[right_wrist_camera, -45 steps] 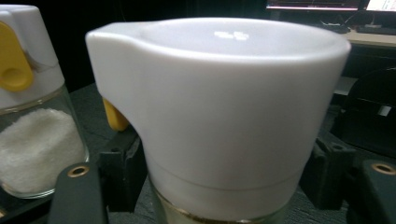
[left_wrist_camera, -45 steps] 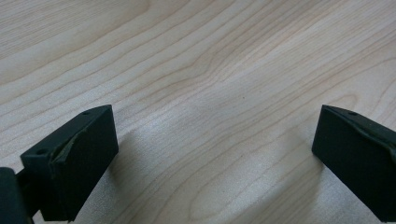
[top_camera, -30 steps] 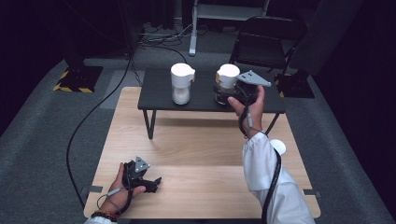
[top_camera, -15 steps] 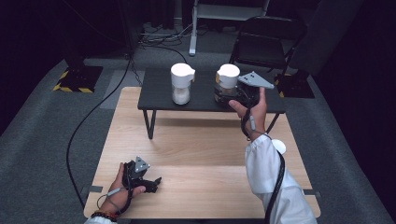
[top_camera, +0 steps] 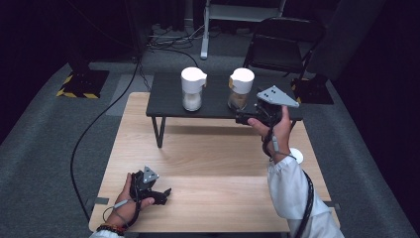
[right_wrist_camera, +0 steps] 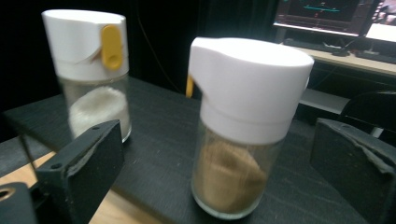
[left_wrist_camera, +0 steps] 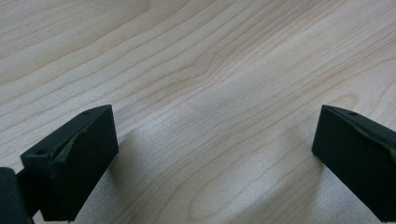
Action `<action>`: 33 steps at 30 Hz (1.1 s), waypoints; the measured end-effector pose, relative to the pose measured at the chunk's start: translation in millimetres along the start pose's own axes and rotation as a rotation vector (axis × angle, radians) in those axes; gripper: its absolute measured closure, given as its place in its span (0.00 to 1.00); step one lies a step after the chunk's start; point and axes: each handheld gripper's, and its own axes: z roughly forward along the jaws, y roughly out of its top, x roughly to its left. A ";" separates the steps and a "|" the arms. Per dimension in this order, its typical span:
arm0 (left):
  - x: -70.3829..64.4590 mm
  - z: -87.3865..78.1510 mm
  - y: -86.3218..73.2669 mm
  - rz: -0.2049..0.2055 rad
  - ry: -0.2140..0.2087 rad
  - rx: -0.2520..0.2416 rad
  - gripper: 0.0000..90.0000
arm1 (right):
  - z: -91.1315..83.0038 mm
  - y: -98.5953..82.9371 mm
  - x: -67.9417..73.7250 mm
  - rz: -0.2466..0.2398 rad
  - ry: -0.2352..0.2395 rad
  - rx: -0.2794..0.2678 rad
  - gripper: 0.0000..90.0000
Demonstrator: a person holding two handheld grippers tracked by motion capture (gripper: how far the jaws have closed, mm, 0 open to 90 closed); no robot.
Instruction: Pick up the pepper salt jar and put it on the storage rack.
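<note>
With our right claw [right_wrist_camera: 219,154] spread wide around the brown-filled glass shaker [right_wrist_camera: 243,126] at two o'clock on the black table [top_camera: 218,106], we judged it rigid, slippery and breakable, best gripped on the glass below its white cap, while our left claw [top_camera: 161,194] rested released.

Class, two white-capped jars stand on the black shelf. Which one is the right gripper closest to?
The jar with brown contents, between the open jaws of the right gripper; the jar with white contents stands farther off.
</note>
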 end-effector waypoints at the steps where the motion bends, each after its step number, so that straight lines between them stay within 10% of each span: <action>1: 0.0 0.0 0.0 0.000 0.000 0.000 0.00 | -2.5 -1.5 0.5 -0.004 -0.001 -0.003 0.03; 33: 0.1 0.0 0.0 0.000 0.000 0.000 0.00 | -83.8 -54.8 -13.3 -0.043 0.020 0.028 0.03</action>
